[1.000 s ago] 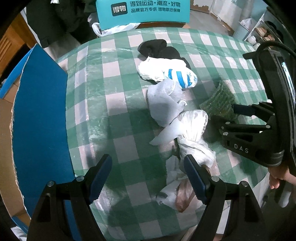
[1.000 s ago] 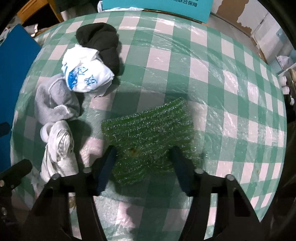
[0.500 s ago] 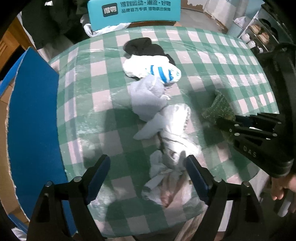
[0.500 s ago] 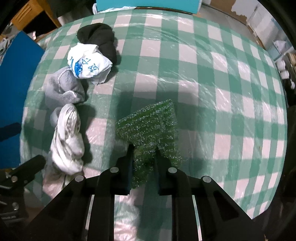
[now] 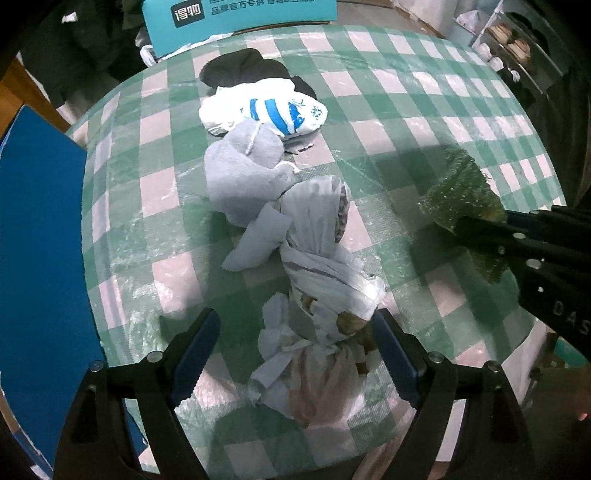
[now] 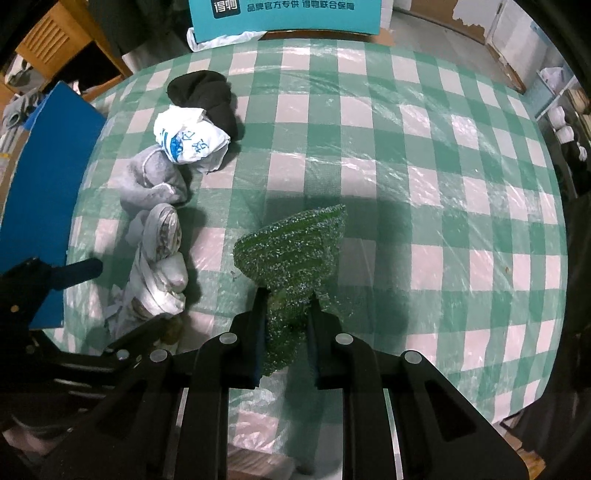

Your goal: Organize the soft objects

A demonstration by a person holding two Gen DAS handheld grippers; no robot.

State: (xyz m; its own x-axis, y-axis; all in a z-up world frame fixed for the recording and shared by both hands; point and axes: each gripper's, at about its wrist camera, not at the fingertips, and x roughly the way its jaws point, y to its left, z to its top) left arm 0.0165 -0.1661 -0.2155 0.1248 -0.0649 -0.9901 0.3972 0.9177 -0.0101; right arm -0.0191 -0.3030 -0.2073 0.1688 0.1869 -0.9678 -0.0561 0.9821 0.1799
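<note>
You see a teal box [image 6: 286, 16] beyond the table's [image 6: 424, 155] far edge, a blue board [image 5: 40, 240] along its left edge.

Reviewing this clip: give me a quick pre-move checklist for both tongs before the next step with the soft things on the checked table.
1. Right tongs shut on glittery green scouring cloth: ok.
2. Cloth lifted off green-and-white checked tablecloth: cannot tell.
3. Left tongs open: ok.
4. Knotted white plastic bag between the left fingers, not gripped: ok.
5. Grey fabric bundle, blue-printed white bag and black cloth out of both tongs' way: ok.
</note>
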